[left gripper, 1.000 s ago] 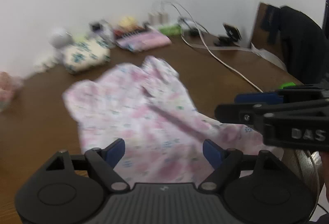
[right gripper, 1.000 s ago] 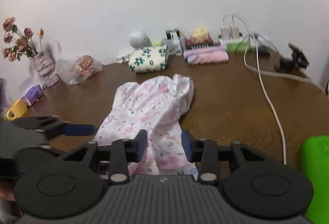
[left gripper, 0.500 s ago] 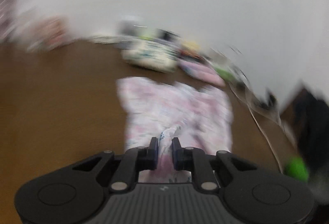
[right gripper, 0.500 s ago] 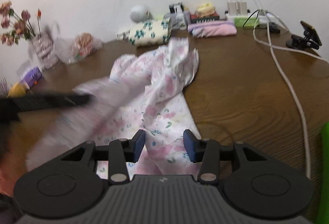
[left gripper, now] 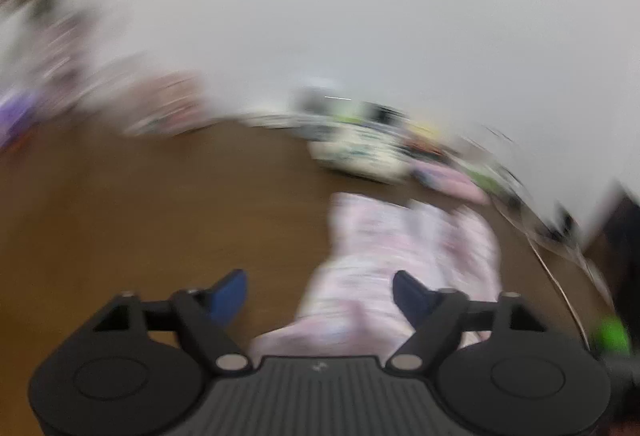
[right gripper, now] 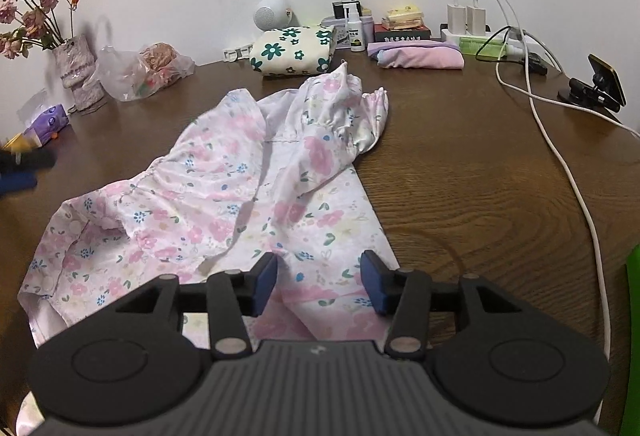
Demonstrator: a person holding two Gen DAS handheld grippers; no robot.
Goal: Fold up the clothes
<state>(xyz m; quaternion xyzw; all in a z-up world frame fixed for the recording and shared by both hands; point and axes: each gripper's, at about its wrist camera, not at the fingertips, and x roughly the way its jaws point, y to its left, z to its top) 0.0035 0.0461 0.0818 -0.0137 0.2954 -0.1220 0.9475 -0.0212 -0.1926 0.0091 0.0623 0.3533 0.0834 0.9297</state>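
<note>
A white garment with pink flowers [right gripper: 248,164] lies spread and rumpled on the brown table [right gripper: 480,176], one ruffled sleeve folded over its middle. My right gripper [right gripper: 320,284] hovers over the near hem. Its jaws are opening, with cloth lying beneath and between the blue pads, which do not press on it. In the blurred left wrist view my left gripper [left gripper: 320,292] is opening wide, the garment [left gripper: 400,244] lying ahead and to the right, free of its pads. The left gripper's fingers [right gripper: 28,159] show at the far left edge of the right wrist view.
At the back stand a folded green-flowered cloth [right gripper: 294,50], a folded pink cloth [right gripper: 416,58], chargers [right gripper: 468,18] and small bottles. A vase of dried flowers [right gripper: 78,72] and a plastic bag [right gripper: 144,70] sit left. A white cable [right gripper: 560,156] crosses the right side.
The left gripper closed on the garment, swung left with it, then let go and opened. The garment now lies spread wider to the left. The right jaws widened and sank slightly.
</note>
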